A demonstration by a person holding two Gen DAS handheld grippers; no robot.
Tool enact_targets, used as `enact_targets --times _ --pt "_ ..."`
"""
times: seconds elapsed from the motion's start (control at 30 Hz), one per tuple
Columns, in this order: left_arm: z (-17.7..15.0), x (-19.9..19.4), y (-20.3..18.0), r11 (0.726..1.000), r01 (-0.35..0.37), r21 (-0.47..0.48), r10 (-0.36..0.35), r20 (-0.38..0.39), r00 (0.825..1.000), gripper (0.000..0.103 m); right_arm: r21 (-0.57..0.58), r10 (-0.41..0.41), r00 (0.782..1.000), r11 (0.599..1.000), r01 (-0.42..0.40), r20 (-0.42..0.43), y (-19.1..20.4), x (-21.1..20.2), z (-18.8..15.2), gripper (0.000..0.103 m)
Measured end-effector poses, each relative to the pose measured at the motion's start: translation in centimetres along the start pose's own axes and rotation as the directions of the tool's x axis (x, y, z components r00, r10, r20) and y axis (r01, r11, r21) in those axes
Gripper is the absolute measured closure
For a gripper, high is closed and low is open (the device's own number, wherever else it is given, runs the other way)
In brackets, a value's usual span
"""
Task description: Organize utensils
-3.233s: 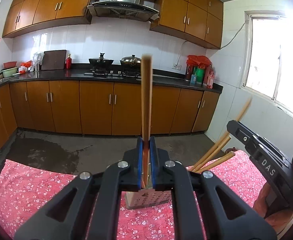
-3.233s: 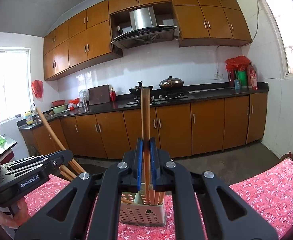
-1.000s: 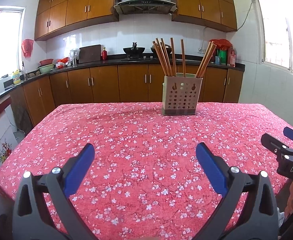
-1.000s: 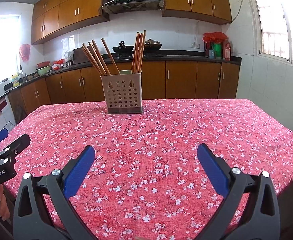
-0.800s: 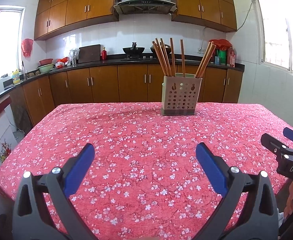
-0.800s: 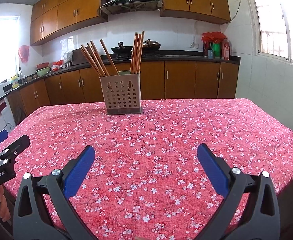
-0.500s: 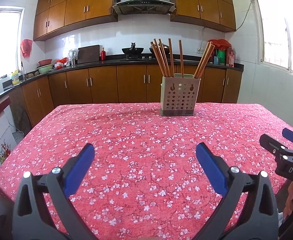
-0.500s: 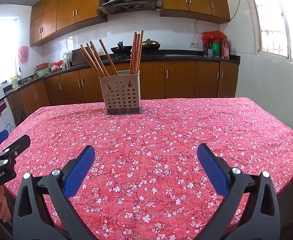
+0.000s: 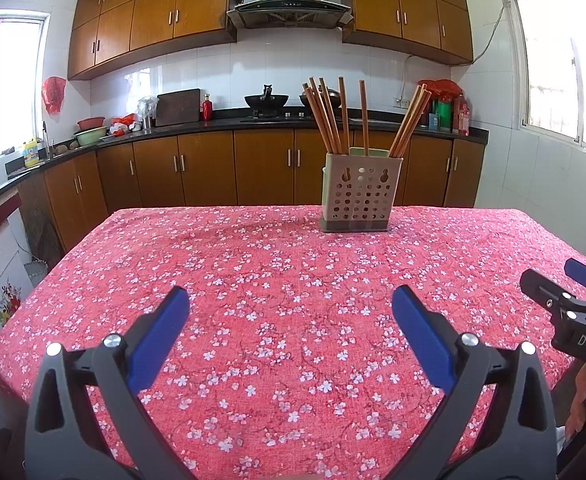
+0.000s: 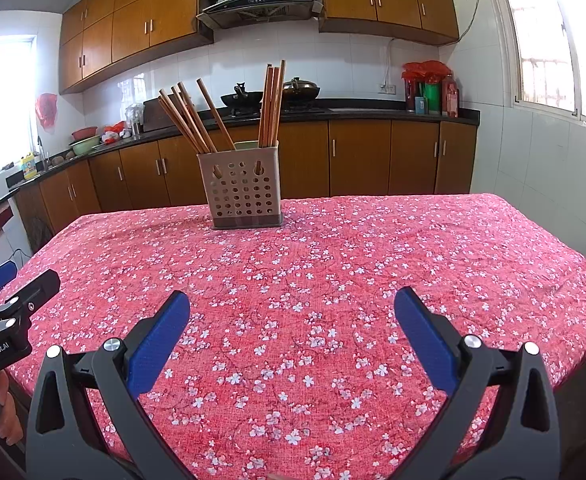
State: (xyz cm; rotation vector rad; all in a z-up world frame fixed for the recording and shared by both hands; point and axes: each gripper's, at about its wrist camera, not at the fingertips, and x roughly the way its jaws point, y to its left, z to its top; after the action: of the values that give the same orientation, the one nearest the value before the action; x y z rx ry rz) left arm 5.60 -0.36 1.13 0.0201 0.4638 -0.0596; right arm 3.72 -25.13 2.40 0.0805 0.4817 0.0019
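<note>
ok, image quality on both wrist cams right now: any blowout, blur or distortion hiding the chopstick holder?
Left wrist view: windows on both sides blown out white, strong fisheye bend on the cabinets, chopstick holder sharp and evenly lit. Right wrist view: same window glare at the edges, dark vignette in the corners, chopstick holder and chopsticks crisp, no motion blur.

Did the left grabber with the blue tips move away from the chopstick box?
Yes. The left gripper was clamped right above the beige perforated chopstick holder; now it sits open, far back over the red floral tablecloth.
</note>
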Motion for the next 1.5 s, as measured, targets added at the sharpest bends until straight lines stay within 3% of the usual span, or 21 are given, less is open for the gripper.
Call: enact_targets --times 1.5 --pt "-0.21 0.34 0.32 1.000 0.002 0.000 -0.002 -0.005 1.000 0.004 0.005 0.005 1.000 1.000 -0.005 -0.016 -0.10 0.34 -0.14 0.002"
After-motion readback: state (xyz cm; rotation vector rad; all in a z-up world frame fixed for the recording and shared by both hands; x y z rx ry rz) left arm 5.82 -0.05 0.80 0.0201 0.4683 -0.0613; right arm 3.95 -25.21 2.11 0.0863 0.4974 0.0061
